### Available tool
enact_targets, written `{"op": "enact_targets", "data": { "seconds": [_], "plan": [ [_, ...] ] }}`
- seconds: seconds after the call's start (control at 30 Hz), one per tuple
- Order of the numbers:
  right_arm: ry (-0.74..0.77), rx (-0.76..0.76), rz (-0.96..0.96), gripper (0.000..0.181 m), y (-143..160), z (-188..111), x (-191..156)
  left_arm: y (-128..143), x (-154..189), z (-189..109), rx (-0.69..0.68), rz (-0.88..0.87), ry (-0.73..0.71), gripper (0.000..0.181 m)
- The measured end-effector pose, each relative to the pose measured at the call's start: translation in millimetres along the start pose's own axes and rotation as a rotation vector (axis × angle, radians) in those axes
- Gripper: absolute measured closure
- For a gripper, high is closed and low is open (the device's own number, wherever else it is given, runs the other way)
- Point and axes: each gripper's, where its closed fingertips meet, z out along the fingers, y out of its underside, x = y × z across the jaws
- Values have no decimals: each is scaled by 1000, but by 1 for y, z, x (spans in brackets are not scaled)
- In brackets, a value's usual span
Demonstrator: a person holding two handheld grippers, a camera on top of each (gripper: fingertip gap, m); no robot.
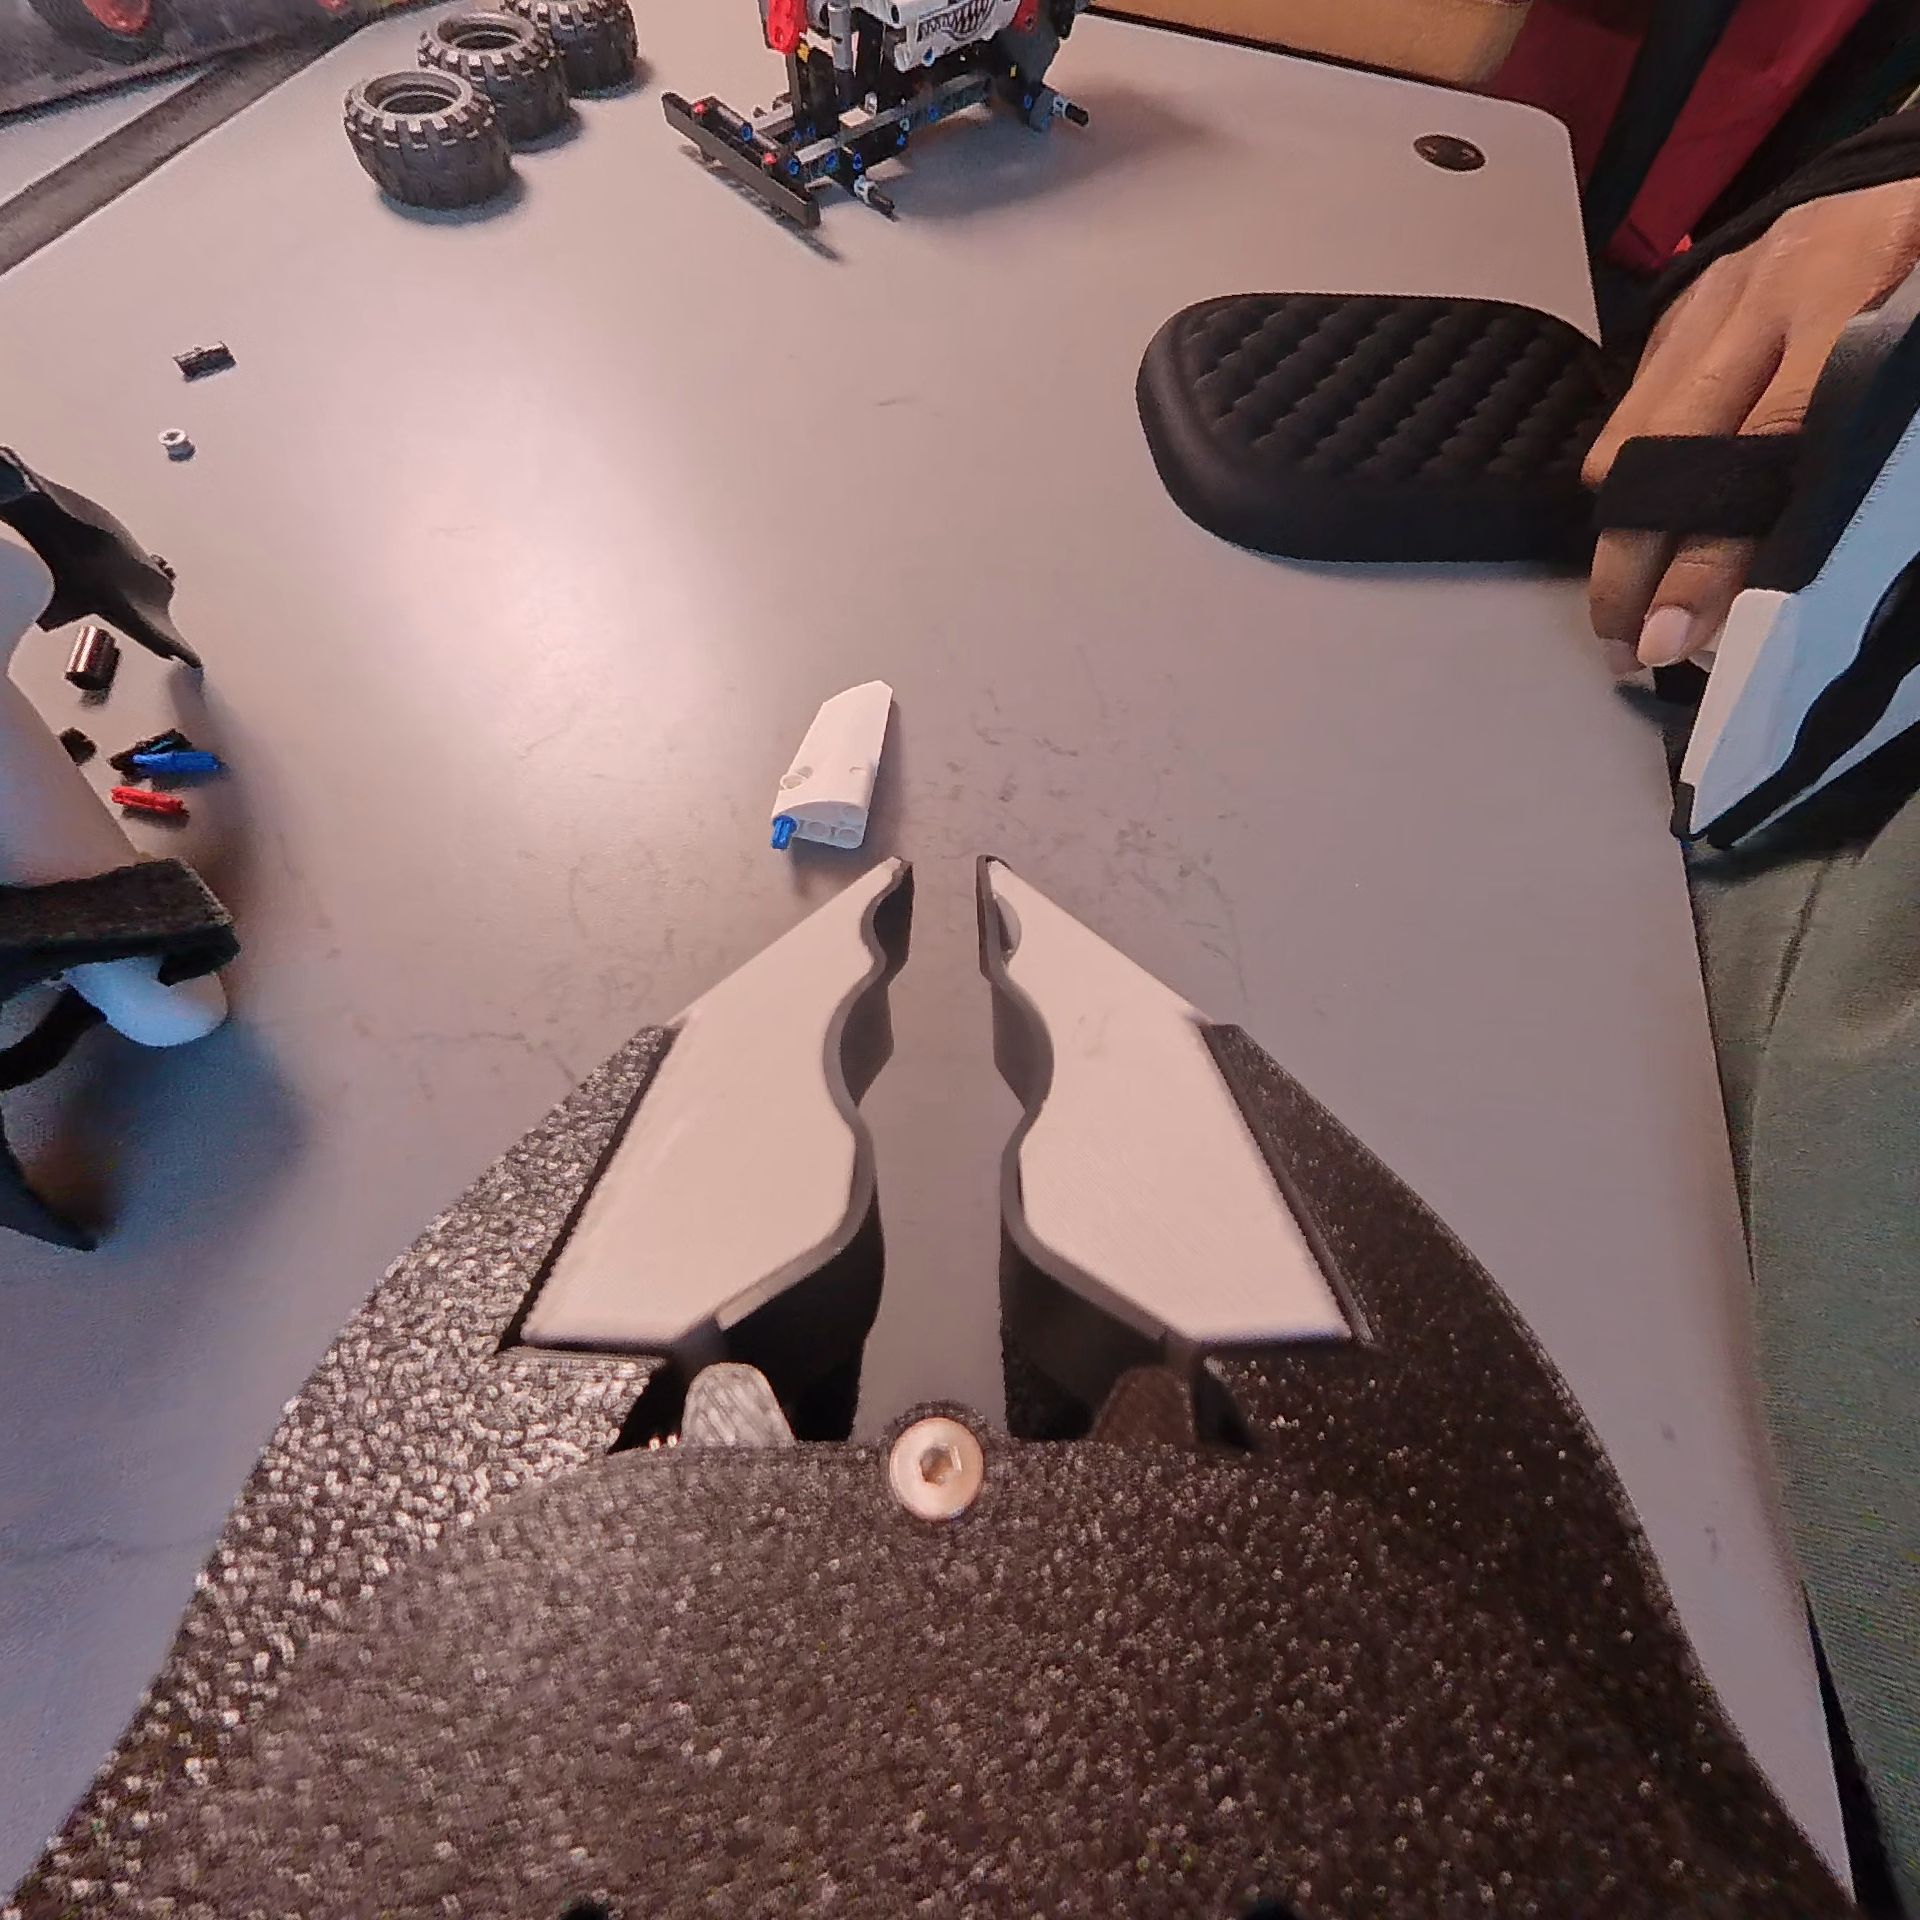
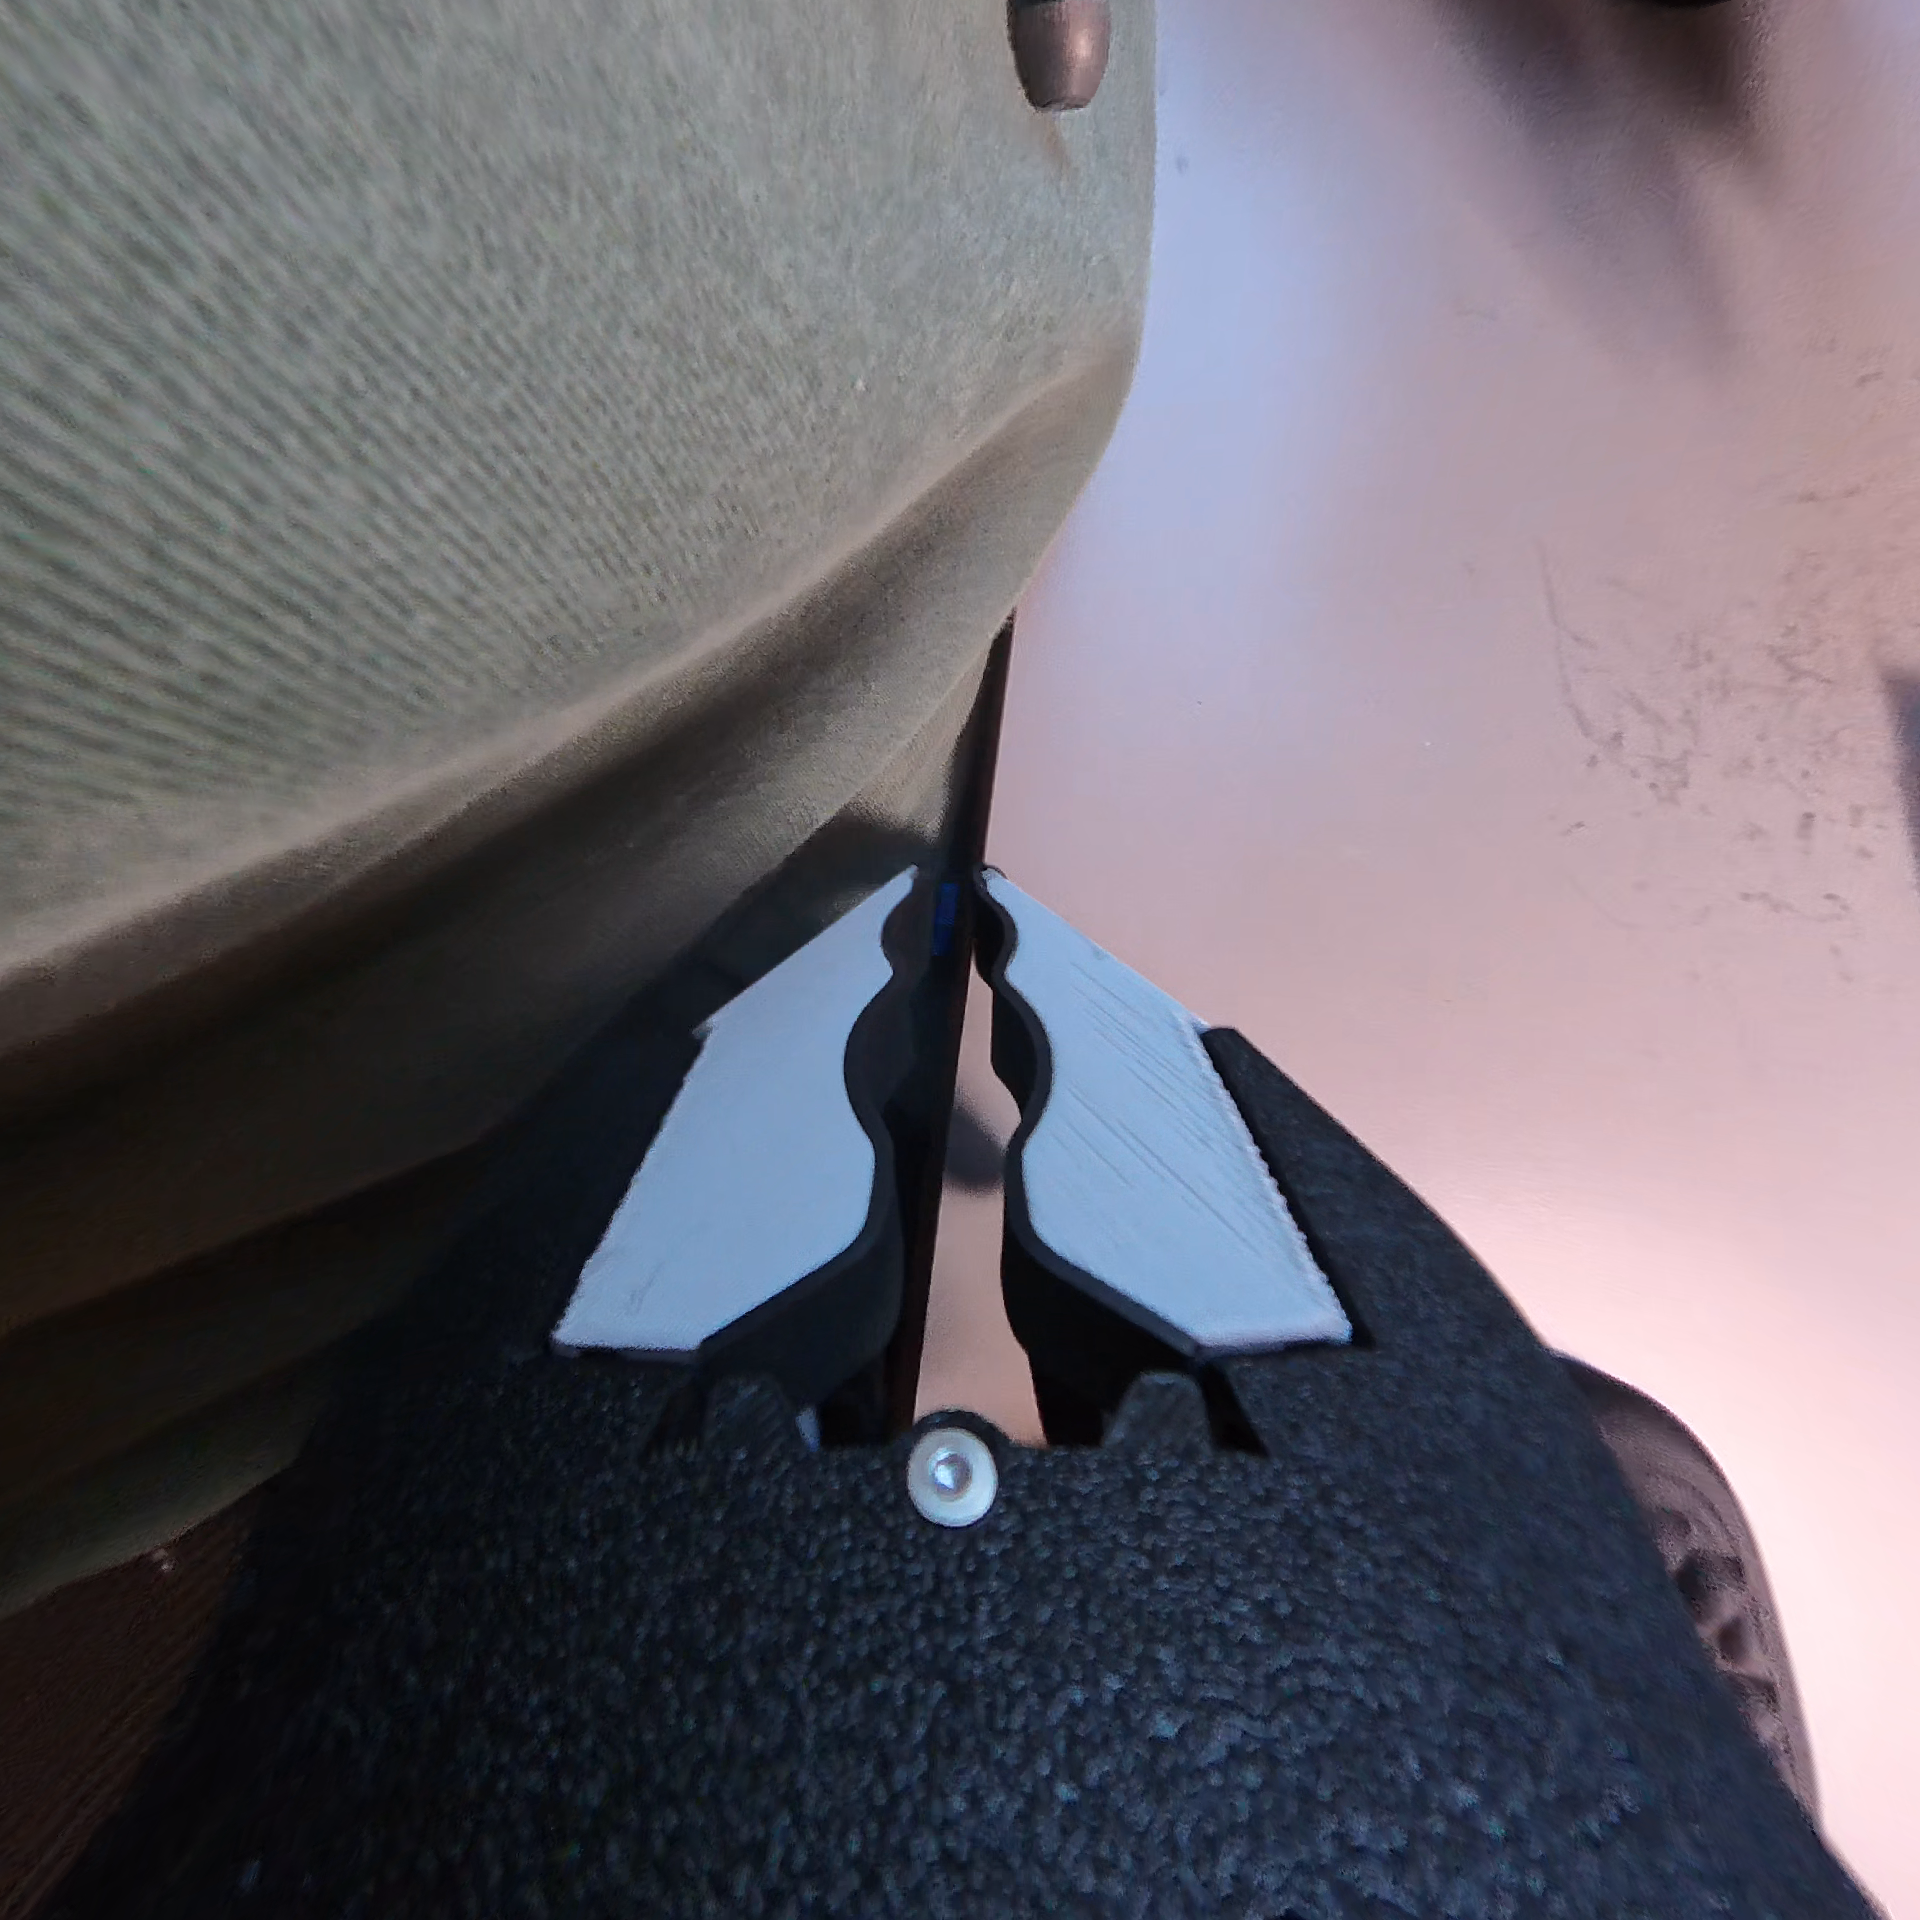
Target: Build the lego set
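In the left wrist view, a white curved lego panel (image 1: 836, 764) with a blue pin in its near end lies on the grey table (image 1: 727, 468), just ahead and left of my left gripper (image 1: 943, 875). The left gripper is narrowly open and empty. The part-built lego vehicle frame (image 1: 883, 99) stands at the far edge, with three black tyres (image 1: 436, 135) to its left. A hand holds my right gripper (image 1: 1704, 810) at the table's right edge. In its own view the right gripper (image 2: 948, 894) is shut on a small blue pin (image 2: 944, 920) over the table edge.
Loose parts lie at the left: a blue pin (image 1: 177, 762), a red pin (image 1: 151, 800), black pieces (image 1: 203, 358). A black quilted pad (image 1: 1371, 426) sits at the right. Olive-green cloth on a person's leg (image 2: 468, 468) fills the left of the right wrist view. The grippers' ends are close to 20 cm from one another.
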Motion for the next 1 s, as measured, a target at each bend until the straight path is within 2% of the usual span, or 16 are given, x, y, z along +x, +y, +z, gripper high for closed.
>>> {"op": "enact_targets", "data": {
  "seconds": [0.03, 0.13, 0.33, 0.47, 0.6, 0.77, 0.87, 1.0],
  "plan": [
    [7, -2, -9, 181, 0, 0, -2, 0, 0, -1, 3, 4, -3, 170],
    [27, -16, 4, 181, 4, 2, -7, -1, 1, -2, 11, 15, -10, 170],
    [115, -18, 198, 181, 7, -5, -13, -2, 2, -3, 20, 27, -18, 171],
    [222, -17, 329, 172, 9, 0, -18, -2, 3, -3, 21, 39, -25, 171],
    [269, 43, 444, 171, 11, 12, -27, -2, 3, -4, 22, 75, -58, 171],
    [280, 91, 480, 168, 5, 14, -33, -3, 2, -6, 27, 115, -119, 173],
    [235, 57, 474, 165, 9, 20, -40, -3, 0, -7, 30, 122, -139, 174],
    [199, 58, 483, 171, 11, 22, -52, -3, -2, -8, 36, 116, -154, 174]
  ]
}}
